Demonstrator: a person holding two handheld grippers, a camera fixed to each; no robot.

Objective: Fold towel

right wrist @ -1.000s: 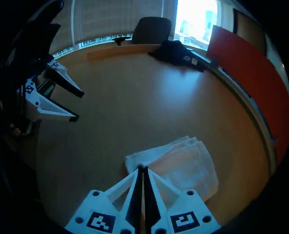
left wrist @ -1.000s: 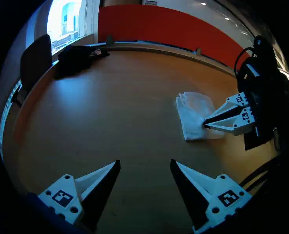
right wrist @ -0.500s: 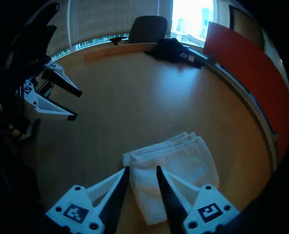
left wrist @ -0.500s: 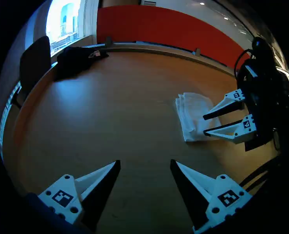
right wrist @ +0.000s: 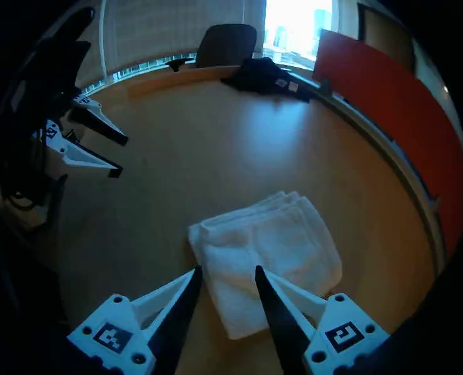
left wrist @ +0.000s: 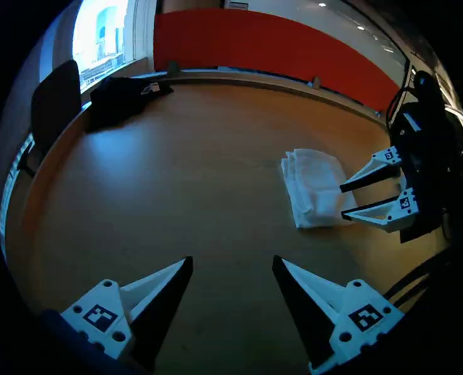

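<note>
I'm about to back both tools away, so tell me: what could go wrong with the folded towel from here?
The right tool is open with its tips at the near edge of the towel; backing out low could catch that edge and drag the fold open. The towel's far edge shows staggered layers, so a nudge might slide them apart. The left tool is open and apart from the towel, so it poses little risk.

The left tongs (left wrist: 231, 259) are spread wide, fingers pointing forward. The right tongs (right wrist: 227, 270) are parted by a narrower gap, held well apart from the left.
</note>
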